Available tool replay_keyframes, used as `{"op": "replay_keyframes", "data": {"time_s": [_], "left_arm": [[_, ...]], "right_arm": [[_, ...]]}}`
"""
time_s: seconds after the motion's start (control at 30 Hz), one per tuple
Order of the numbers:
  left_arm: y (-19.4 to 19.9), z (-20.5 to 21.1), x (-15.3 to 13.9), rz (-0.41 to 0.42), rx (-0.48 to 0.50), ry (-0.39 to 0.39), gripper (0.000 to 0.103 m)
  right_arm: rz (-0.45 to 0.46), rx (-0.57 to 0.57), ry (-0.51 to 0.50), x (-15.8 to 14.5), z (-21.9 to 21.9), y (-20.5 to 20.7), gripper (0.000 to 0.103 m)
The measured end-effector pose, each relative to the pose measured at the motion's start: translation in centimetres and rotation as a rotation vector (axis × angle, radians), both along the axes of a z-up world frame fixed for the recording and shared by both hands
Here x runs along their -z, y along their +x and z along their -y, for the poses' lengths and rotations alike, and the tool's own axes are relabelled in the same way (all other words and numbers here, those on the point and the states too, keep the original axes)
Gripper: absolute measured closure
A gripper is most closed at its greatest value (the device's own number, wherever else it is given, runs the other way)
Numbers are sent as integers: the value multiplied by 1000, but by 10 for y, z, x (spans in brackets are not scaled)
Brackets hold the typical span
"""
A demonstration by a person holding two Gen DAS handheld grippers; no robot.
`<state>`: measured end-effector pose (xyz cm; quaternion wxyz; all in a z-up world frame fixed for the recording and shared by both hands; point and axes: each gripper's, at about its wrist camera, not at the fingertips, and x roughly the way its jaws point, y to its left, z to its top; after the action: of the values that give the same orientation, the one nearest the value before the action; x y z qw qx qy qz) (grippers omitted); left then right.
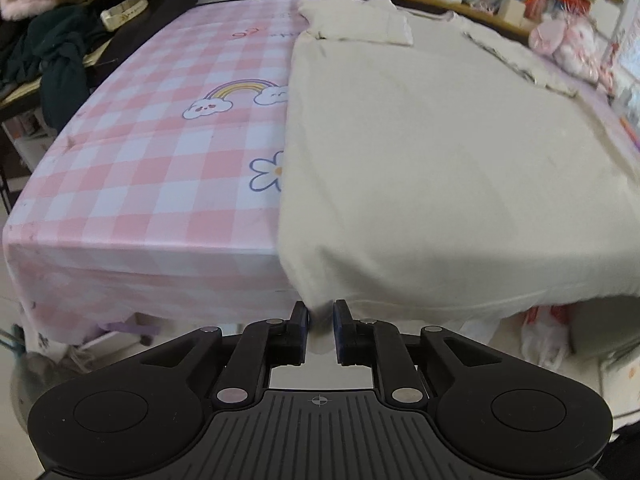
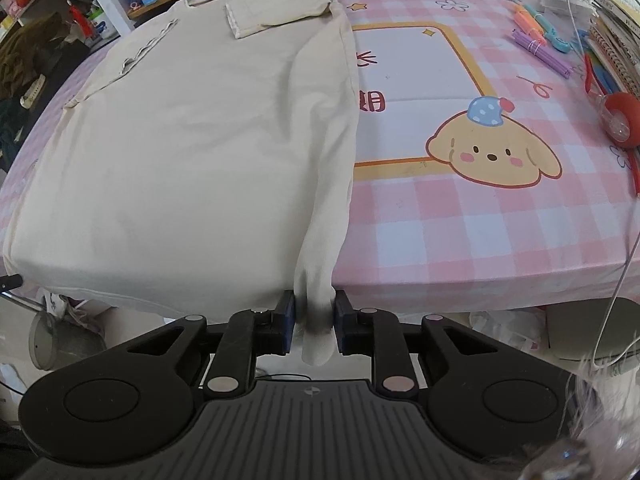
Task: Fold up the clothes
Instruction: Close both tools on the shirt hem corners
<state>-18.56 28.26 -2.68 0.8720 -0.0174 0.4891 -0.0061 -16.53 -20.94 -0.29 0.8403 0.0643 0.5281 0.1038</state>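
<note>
The cream shirt (image 1: 420, 152) lies flat on the pink checked table (image 1: 160, 152), its sleeves already laid across its chest and its hem hanging over the table's near edge. The left gripper (image 1: 320, 316) and right gripper (image 2: 314, 312) each pinch a hem corner there, probably so the bottom can be lifted evenly and carried toward the collar at the table's far side.

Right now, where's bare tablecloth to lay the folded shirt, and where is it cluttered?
Left of the shirt, the tablecloth is bare from the rainbow print to the near edge. Right of the shirt, the puppy print area is bare too. It is crowded along the far right edge: pens, notebooks, red tape dispenser. Both grippers pinch the hem.
</note>
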Motion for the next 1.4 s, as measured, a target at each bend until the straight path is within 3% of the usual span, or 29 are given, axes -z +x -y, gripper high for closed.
{"op": "replay_keyframes", "data": {"time_s": [0.1,0.2,0.3,0.37,0.7,0.77,0.9,1.0,1.4], "left_arm": [[4,-5,4,-15,49,41,88],[8,-11,7,-24,96,31,87],[13,-15,11,-31,125,15,73],[15,-20,12,-25,140,-3,70],[30,-56,16,-20,84,-239,70],[31,-55,19,-29,83,-268,72],[29,-52,22,-30,75,-338,86],[21,-48,19,-13,53,-324,99],[-29,-43,-23,47,-2,-384,101]], "right_arm": [[-2,-17,-13,1,-2,2,83],[-4,-44,-31,2,-3,4,83],[-5,-69,-43,3,-4,5,83],[-8,-76,-47,4,-4,6,82],[-51,-45,-28,9,-1,17,80],[-54,-28,-8,10,1,16,80],[-43,-3,38,11,7,14,81],[-25,-17,66,9,12,9,91],[-31,-33,236,-18,53,-8,96]]}}
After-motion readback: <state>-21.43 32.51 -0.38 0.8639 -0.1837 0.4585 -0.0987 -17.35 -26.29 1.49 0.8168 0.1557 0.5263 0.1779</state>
